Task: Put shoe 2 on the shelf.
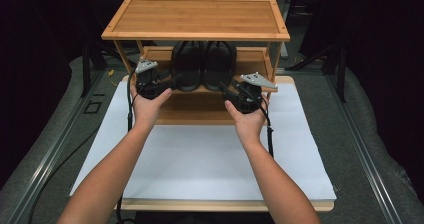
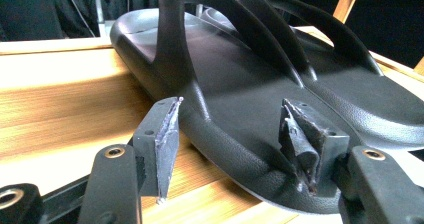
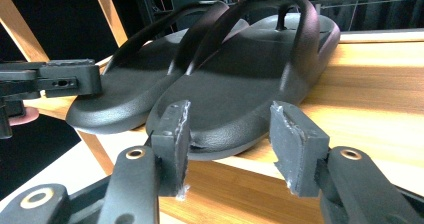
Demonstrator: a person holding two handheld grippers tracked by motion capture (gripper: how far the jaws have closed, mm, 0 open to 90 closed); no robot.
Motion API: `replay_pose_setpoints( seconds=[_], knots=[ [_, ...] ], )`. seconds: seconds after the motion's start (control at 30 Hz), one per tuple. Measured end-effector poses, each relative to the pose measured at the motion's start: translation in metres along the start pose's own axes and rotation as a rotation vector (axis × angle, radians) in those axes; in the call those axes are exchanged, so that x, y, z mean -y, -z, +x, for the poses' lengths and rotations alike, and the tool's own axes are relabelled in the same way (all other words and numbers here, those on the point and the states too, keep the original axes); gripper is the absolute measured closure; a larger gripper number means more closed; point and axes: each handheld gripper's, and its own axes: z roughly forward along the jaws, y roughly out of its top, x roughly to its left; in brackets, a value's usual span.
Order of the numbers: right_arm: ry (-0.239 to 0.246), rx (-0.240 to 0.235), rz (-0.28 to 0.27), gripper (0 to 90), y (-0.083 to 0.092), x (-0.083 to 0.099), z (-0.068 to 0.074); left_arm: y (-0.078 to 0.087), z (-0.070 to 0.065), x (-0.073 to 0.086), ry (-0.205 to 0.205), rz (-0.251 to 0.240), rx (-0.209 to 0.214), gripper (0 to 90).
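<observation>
A pair of black flip-flops lies side by side on the middle shelf [image 1: 252, 59] of a bamboo rack, heels toward me. In the high view the left flip-flop [image 1: 187, 64] has my left gripper [image 1: 167, 82] at its heel. My right gripper [image 1: 227, 90] is at the heel of the right flip-flop [image 1: 219, 64]. In the left gripper view the left gripper [image 2: 232, 144] stands open with the heel of the left flip-flop [image 2: 235, 84] between its pads. In the right gripper view the right gripper [image 3: 232, 144] is open just short of the heel of the right flip-flop [image 3: 240, 89].
The rack's top shelf [image 1: 195, 16] overhangs the flip-flops, and its slanted side posts [image 1: 122, 51] stand close to both hands. A white sheet [image 1: 210, 159] covers the board in front of the rack. Dark surroundings and metal rails lie beyond the table.
</observation>
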Motion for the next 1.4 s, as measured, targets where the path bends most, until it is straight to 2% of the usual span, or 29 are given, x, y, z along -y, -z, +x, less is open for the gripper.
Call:
replay_pose_setpoints(
  seconds=[0.27,0.4,0.67,0.8,0.93,1.1,1.2,1.4],
  knots=[
    [0.032,0.001,-0.014,49.3,0.012,-0.008,0.0,0.013,-0.001,-0.003,-0.022,-0.026,0.027,41.1],
    [0.043,-0.006,-0.016,48.0,0.021,-0.011,-0.003,0.025,0.0,-0.005,-0.034,-0.024,0.038,40.9],
    [0.089,0.011,0.008,45.3,0.045,-0.013,-0.012,0.053,0.007,-0.01,-0.044,-0.025,0.062,42.2],
    [0.096,0.012,0.009,44.3,0.057,-0.015,-0.018,0.065,0.013,-0.012,-0.032,-0.035,0.057,41.6],
    [0.113,0.021,0.018,44.3,0.07,-0.016,-0.022,0.077,0.016,-0.013,-0.048,-0.04,0.059,40.8],
    [0.147,0.03,0.018,43.9,0.088,-0.016,-0.026,0.091,0.016,-0.008,-0.06,-0.039,0.062,39.9],
    [0.188,0.063,0.011,43.8,0.099,-0.015,-0.027,0.099,0.017,-0.005,-0.069,-0.036,0.062,39.9],
    [0.19,0.058,0.013,43.5,0.116,-0.008,-0.029,0.112,0.017,0.005,-0.078,-0.026,0.069,39.9]
  ],
)
